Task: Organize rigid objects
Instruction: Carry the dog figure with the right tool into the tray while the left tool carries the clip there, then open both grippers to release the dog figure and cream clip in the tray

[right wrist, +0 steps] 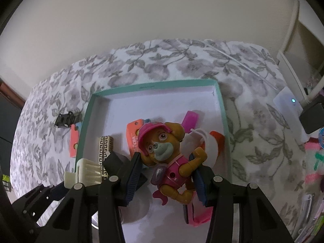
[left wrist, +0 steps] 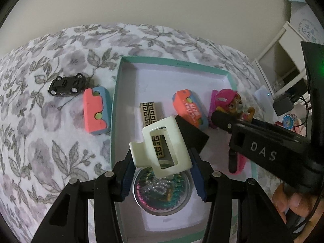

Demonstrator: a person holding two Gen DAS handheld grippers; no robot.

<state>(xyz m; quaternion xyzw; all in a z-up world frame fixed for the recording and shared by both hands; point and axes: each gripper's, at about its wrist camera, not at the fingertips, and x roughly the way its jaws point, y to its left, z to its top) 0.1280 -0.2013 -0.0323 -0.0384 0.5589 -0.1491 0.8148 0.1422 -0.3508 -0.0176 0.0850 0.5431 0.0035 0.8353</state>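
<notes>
Over the teal-rimmed box lying on the floral bed, the left gripper is grasping a cream hair claw clip in its fingers while the right gripper is clenching a pink-capped toy dog, both hanging above the box's near half.

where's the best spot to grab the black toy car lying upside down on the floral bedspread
Grip the black toy car across its narrow body, between the front and rear wheels, coming from above. It lies wheels-up on the floral bedspread, left of the teal-rimmed box, so the flat underside faces up and its long sides are free. The coral and blue block sits near one end, so avoid an end-on approach.
</notes>
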